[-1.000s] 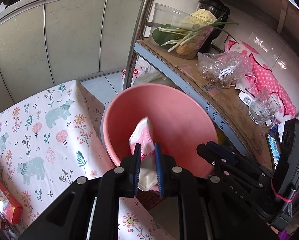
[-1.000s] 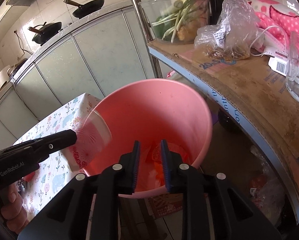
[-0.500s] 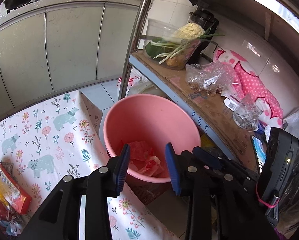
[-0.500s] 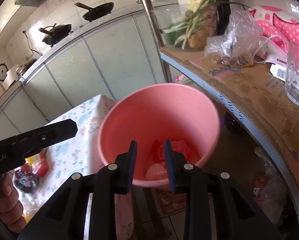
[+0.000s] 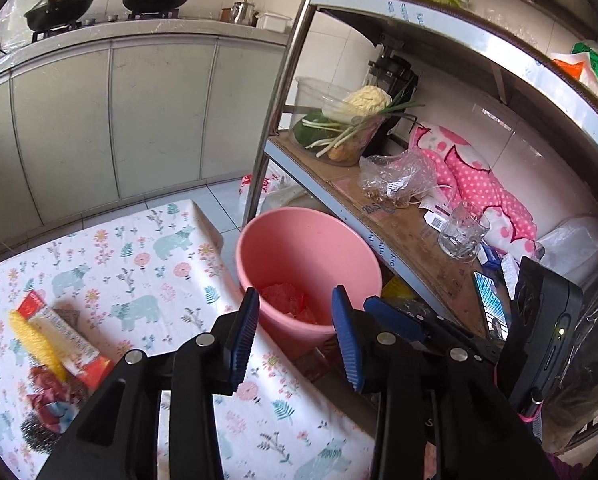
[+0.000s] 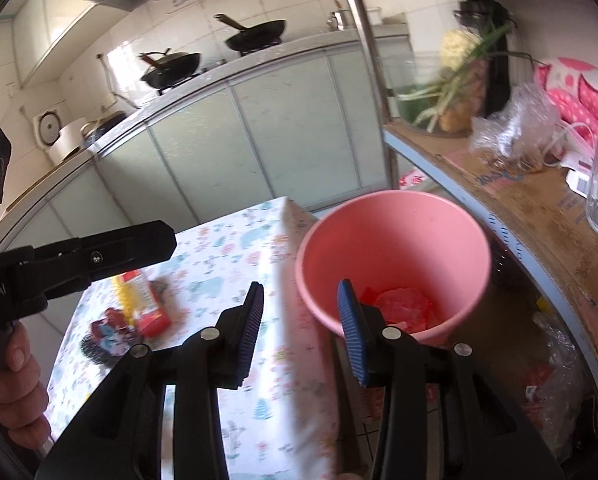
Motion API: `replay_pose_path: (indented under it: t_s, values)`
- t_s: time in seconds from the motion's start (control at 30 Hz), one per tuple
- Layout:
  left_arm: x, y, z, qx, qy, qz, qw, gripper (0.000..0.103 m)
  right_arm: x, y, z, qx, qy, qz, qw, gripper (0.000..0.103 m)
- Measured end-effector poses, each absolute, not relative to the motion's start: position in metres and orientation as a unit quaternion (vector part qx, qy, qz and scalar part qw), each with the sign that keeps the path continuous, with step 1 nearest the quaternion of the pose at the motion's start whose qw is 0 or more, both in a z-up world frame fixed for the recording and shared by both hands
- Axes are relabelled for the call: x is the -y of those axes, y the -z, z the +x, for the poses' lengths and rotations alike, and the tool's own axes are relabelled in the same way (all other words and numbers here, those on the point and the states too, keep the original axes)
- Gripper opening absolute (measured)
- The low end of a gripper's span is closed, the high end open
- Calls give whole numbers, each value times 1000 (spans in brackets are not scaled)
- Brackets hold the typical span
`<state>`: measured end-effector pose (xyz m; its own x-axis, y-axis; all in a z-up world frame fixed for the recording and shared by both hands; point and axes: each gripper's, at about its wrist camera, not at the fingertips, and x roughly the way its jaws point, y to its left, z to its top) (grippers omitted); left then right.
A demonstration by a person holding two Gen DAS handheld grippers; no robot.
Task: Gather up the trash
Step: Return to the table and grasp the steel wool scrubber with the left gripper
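Observation:
A pink bucket (image 5: 311, 252) stands on the floor between the table and a metal shelf; it also shows in the right wrist view (image 6: 395, 248). Red and white wrappers (image 5: 285, 298) lie at its bottom (image 6: 403, 304). My left gripper (image 5: 295, 320) is open and empty, above the table edge by the bucket. My right gripper (image 6: 301, 312) is open and empty, near the bucket's left rim. More trash lies on the table: a red and yellow packet (image 5: 55, 340), a crumpled wrapper (image 5: 53, 400) and a steel scourer (image 5: 39, 434). The packet (image 6: 143, 304) shows in the right wrist view too.
The table has a floral cloth (image 5: 139, 264). The metal shelf (image 5: 411, 240) holds a bowl of vegetables (image 5: 347, 120), a plastic bag (image 5: 399, 176) and a glass mug (image 5: 461, 232). Its steel post (image 5: 283, 92) rises beside the bucket. Kitchen cabinets (image 5: 119, 120) stand behind.
Both grippers have opened and pulled back and up from the bucket. The white and red wrapper that the left gripper held now lies in the bucket.

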<state>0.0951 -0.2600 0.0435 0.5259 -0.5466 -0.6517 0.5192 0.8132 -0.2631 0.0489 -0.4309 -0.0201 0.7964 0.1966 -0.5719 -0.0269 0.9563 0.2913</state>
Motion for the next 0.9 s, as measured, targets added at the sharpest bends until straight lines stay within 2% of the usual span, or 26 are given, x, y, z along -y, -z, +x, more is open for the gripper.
replay_pose_path:
  t_s: [0.57,0.9]
  values:
    - [95,-57,61,-353,191,-45,915,37,357,21,44,-337,-133,108,926,40]
    - [16,3,66,-420,103,-98,896,37,323,37,58,-369,-171,100,908,40]
